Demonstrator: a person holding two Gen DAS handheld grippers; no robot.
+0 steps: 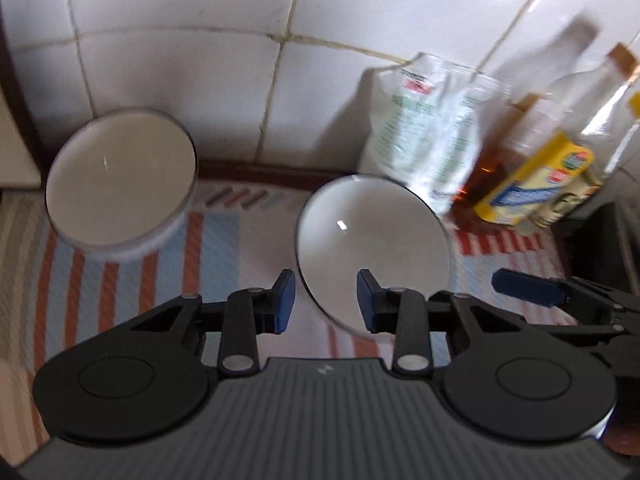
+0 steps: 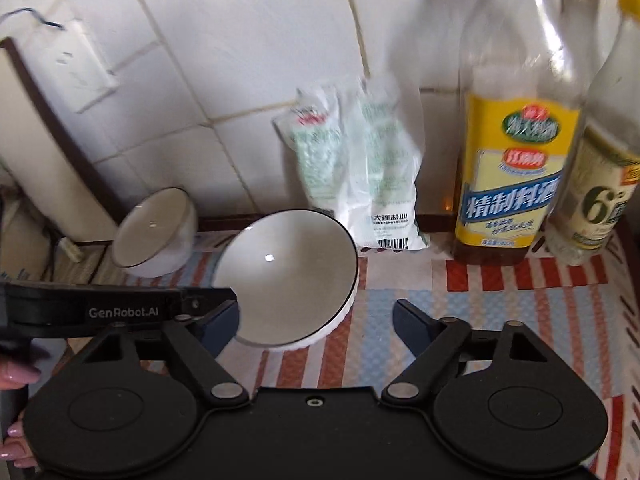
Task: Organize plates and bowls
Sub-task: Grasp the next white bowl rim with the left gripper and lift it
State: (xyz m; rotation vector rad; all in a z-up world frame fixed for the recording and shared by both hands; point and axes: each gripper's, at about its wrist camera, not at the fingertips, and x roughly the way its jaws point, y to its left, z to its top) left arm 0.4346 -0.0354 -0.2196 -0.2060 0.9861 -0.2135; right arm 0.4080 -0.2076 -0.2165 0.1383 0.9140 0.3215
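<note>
1. The far bowl sits left of the near bowl, well apart, tilted against the tiled wall on the striped cloth.
2. The left tool straddles the near bowl's rim, one pad inside and one outside; jaws partly closed, neither pad clearly pressing.
3. The near bowl tilts on the desk cloth.
4. The right tool is wide open, holding nothing, around the near bowl's lower right edge.
5. Right of the near bowl stand a bag and bottles.
</note>
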